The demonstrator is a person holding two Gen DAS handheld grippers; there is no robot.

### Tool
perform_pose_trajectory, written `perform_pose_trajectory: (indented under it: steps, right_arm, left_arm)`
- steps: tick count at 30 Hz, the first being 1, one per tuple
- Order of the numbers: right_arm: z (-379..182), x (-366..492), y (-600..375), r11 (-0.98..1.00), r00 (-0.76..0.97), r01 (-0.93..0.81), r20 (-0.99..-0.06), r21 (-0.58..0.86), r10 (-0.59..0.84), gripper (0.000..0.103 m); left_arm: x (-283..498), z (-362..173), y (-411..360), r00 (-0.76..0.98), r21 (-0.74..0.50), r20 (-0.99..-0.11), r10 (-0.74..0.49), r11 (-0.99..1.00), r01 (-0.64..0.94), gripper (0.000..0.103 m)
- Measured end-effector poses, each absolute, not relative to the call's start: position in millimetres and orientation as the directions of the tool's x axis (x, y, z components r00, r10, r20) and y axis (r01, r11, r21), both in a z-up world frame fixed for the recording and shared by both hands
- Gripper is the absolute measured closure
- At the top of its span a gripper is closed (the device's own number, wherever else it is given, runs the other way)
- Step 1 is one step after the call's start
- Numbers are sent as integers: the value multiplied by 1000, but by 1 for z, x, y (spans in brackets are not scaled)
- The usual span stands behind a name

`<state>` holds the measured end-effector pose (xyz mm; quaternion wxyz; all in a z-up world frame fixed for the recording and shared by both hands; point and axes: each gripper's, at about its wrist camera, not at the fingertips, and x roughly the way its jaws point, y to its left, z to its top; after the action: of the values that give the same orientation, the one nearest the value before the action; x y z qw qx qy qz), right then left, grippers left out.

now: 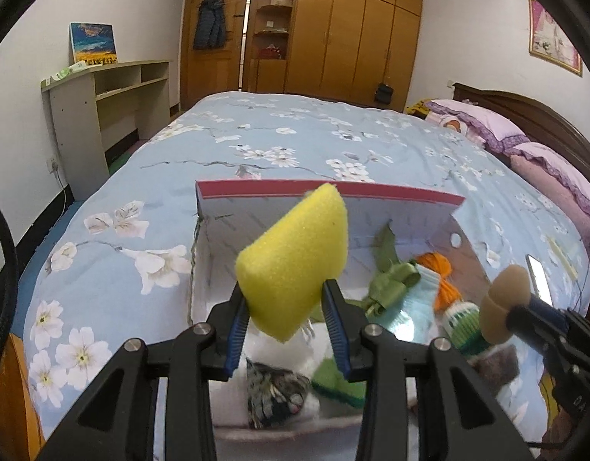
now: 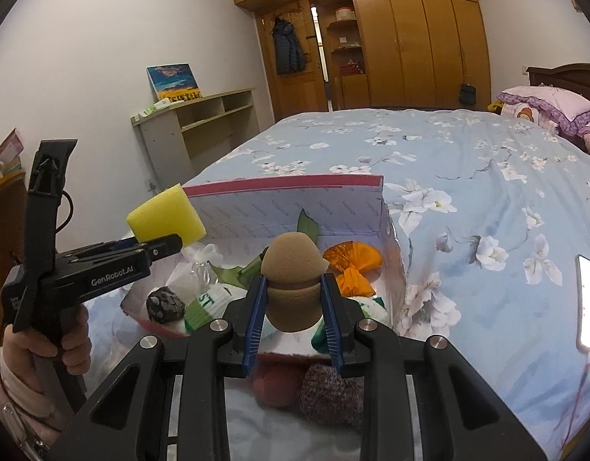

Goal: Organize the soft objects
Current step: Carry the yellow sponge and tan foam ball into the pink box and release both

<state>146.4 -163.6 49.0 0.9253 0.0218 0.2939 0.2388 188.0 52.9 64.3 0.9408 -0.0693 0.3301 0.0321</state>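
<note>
My left gripper [image 1: 287,307] is shut on a yellow sponge [image 1: 295,257], held above the near left part of an open white box with a red rim [image 1: 333,189]; the same yellow sponge [image 2: 166,213] shows at the left of the right wrist view. My right gripper [image 2: 293,296] is shut on a brown egg-shaped sponge [image 2: 293,284] over the box's near edge; that brown sponge [image 1: 502,303] appears at the right of the left wrist view. Inside the box lie an orange cloth [image 2: 352,265], a green ribbon [image 1: 391,280], a light blue sock [image 1: 414,303] and a dark patterned piece [image 1: 275,392].
The box sits on a bed with a blue floral cover [image 1: 295,142]. A lit phone [image 2: 589,303] lies on the cover at the right. A knitted brown piece [image 2: 329,392] and a reddish ball [image 2: 273,384] lie in front of the box. A hand [image 2: 70,342] holds the left tool.
</note>
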Motion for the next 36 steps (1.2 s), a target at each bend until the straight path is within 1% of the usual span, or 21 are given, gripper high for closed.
perform_pose_trajectory:
  steps: [6, 8, 9, 10, 14, 17, 34, 36]
  right_arm:
    - [45, 158, -159, 891, 716, -420, -541, 172, 441, 74]
    - [43, 161, -158, 892, 716, -417, -543, 172, 439, 74]
    - [43, 162, -158, 893, 716, -416, -544, 172, 438, 74]
    - [42, 163, -158, 893, 715, -416, -545, 173, 438, 74]
    - [38, 167, -156, 894, 711, -414, -552, 170, 435, 74]
    - [36, 170, -155, 896, 709, -410, -558, 170, 431, 74]
    - [22, 190, -151, 904, 693, -388, -588, 182, 416, 74]
    - [20, 191, -153, 903, 691, -383, -590, 193, 419, 71]
  left_arm:
    - [206, 57, 59, 769, -109, -639, 20, 987, -117, 63]
    - [212, 54, 60, 759, -113, -651, 15, 987, -116, 60]
    - [214, 51, 60, 752, -115, -659, 12, 987, -117, 55]
    - [216, 49, 61, 744, -116, -668, 14, 986, -123, 53]
    - [221, 41, 65, 724, -119, -689, 26, 982, -149, 52]
    - [222, 37, 66, 716, -126, -698, 26, 979, -158, 47]
    - [207, 43, 66, 724, -123, -688, 49, 975, -183, 47]
    - [205, 43, 65, 722, -121, -690, 53, 975, -187, 47]
